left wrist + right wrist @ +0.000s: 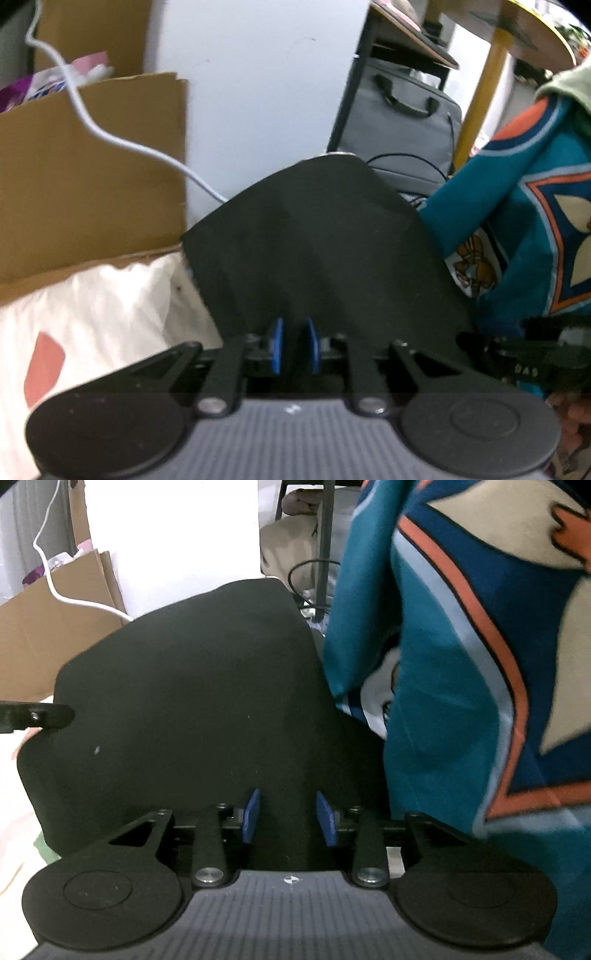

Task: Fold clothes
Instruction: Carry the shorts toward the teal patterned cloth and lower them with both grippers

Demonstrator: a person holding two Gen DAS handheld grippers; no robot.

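The left gripper (294,345) has its blue fingers (276,345) drawn close together with only a narrow gap, and black cloth fills that gap, so it looks clamped on the black garment (314,251), though the exact contact is hard to see. The garment rises from the fingers as a dark, smooth sheet that tapers to a rounded top edge in the left wrist view. In the right wrist view the right gripper (290,821) stands with its blue fingers (251,816) clearly apart, and the same black garment (192,701) lies between and in front of them; whether they touch the cloth cannot be told. A part of the other gripper reaches the garment's left edge in this view. Just beside the garment on the right hangs a teal patterned cloth (461,664) with orange, navy and cream shapes. Behind, to the left, stand a cardboard box (85,177) and a white cable (110,136) that runs down to the garment's edge. A grey bag (399,122) sits behind the garment by a dark rack, and white bedding (92,314) lies at lower left.
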